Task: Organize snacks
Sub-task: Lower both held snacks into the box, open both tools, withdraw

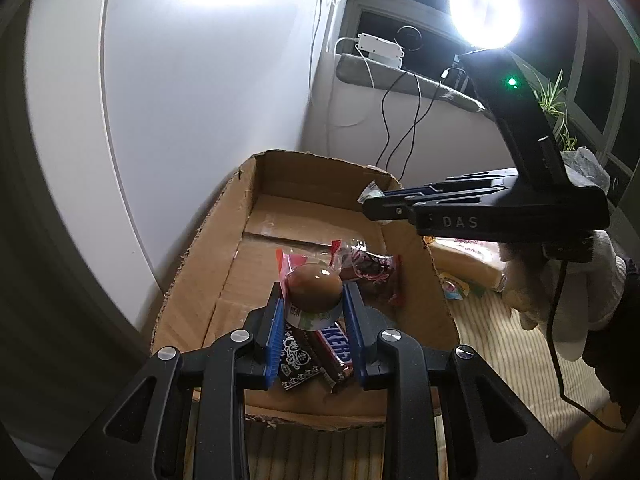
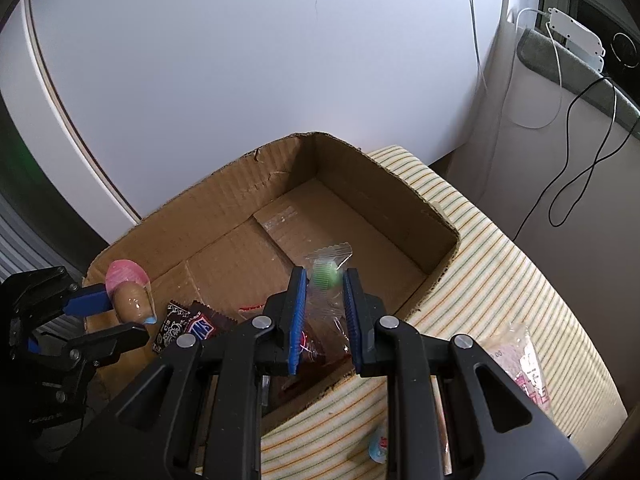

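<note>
My left gripper is shut on a brown egg in a clear pink-backed pack, held just above the near end of an open cardboard box. In the box lie a Snickers bar, a dark patterned wrapper and a red-and-dark snack pack. My right gripper is shut on a clear packet with a round green candy, over the middle of the box. From the right wrist view the left gripper and egg show at the box's left wall.
The box sits on a striped cloth, where a pink printed packet and a small round blue candy lie. A gloved hand holds the right gripper, with a bright lamp above it. Behind are a white wall, sill and cables.
</note>
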Available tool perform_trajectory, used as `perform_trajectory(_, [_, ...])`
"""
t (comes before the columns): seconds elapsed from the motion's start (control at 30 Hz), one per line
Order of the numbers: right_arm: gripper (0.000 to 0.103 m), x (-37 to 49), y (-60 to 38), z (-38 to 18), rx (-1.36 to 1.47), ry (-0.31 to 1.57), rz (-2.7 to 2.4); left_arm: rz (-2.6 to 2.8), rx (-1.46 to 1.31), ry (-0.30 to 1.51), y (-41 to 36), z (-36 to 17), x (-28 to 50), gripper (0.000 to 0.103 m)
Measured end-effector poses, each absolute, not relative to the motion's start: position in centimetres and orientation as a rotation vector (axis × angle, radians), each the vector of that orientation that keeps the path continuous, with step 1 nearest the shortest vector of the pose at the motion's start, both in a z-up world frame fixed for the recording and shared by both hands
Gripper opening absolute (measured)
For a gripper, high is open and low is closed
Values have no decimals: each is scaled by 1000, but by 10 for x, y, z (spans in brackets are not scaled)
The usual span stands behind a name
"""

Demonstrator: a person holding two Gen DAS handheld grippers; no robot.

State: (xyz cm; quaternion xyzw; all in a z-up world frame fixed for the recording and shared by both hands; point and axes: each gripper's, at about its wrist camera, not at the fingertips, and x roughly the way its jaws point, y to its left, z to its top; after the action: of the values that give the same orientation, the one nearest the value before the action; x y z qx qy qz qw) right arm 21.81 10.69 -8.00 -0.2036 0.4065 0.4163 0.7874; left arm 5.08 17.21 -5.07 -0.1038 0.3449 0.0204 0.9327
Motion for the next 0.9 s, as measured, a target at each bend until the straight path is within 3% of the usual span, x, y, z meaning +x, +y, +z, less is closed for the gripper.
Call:
perform_trajectory(0.2, [21,218,108,-80,-439,874,900,49,-203,703,169,-50,52,30])
perform_trajectory(0.23, [23,218,108,-80,-440,873,901,50,-202,703,168,-49,52,34])
perform_trajectory(0.27, [34,218,108,-80,-441,870,901,53,-200,702,168,-49,52,46])
perform_trajectory(0.3, [51,217,107,-79,-441,865,900,58,-198,700,167,-49,52,53])
perform_trajectory(0.33, [60,217,105,-78,-439,857,896,61,-196,697,167,-49,53,61])
perform_trajectory(0.4, [82,215,102,-73,-428,829,889,61,-195,692,166,-48,52,61])
perform_trajectory(0.5, [87,214,98,-66,-411,815,887,60,-194,688,166,-46,52,61])
perform_trajectory(0.9, [87,205,58,-40,-379,776,859,31,-179,662,147,-34,45,61])
